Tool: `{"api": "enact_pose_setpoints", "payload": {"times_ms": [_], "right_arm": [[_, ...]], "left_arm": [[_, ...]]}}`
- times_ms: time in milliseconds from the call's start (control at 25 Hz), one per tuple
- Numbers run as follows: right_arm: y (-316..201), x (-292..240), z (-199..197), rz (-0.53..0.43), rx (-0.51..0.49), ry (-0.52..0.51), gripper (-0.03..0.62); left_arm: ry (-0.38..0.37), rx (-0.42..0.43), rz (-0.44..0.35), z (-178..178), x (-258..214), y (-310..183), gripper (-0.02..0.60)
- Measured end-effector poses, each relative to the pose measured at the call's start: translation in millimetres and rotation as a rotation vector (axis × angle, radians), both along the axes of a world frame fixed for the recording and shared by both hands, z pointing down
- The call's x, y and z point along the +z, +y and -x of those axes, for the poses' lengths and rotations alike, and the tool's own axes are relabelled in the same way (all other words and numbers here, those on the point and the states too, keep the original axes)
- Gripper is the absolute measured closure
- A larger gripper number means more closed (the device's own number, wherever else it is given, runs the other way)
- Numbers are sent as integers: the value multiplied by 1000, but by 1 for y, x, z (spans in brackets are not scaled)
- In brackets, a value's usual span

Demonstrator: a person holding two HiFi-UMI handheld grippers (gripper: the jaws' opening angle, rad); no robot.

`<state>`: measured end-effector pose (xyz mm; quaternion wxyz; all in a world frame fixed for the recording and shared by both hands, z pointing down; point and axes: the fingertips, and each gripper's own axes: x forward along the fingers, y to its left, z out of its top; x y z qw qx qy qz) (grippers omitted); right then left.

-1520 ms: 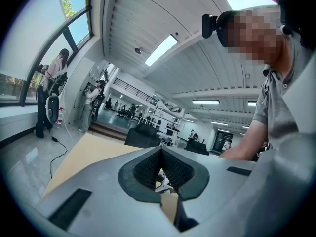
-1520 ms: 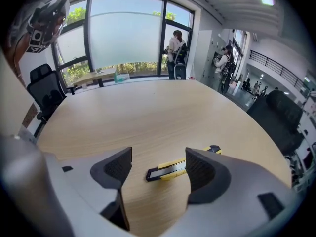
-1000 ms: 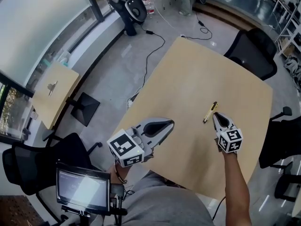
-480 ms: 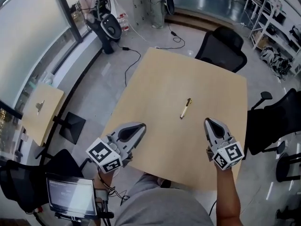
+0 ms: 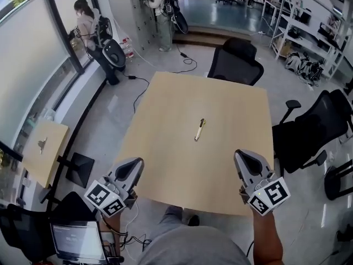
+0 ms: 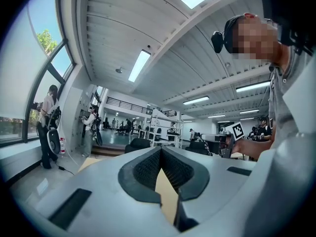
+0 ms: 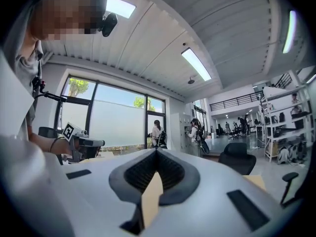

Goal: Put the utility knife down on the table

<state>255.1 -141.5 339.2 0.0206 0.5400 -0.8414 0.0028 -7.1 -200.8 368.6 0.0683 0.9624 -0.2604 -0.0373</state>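
Note:
The utility knife (image 5: 199, 129), yellow with dark ends, lies alone on the tan table (image 5: 231, 104) near its middle. My left gripper (image 5: 134, 164) hangs at the table's near left edge with its jaws shut and nothing in them; in the left gripper view its tips (image 6: 160, 150) meet. My right gripper (image 5: 241, 157) is over the near right edge, well short of the knife, also shut and empty, and its tips (image 7: 157, 152) touch. Each gripper shows in the other's view: the right gripper (image 6: 232, 132) and the left gripper (image 7: 81, 142).
A black office chair (image 5: 234, 62) stands at the table's far side and another (image 5: 309, 128) at its right. A small side table (image 5: 41, 148) and a screen on a stand (image 5: 77, 239) are at the left. Two people (image 5: 88, 21) stand far back by the window.
Both grippers have drawn back from the knife toward the table's near edge and risen. The knife stays where it lay. The head view has lifted and shows more of the room.

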Motion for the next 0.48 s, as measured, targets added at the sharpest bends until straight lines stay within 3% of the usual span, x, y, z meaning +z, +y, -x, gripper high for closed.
{"api": "enact_pose_setpoints", "payload": {"times_ms": [480], "right_arm": [[90, -19, 5, -3, 16, -9, 586]], "left_arm": [[-42, -48, -32, 35, -13, 90, 575]]}}
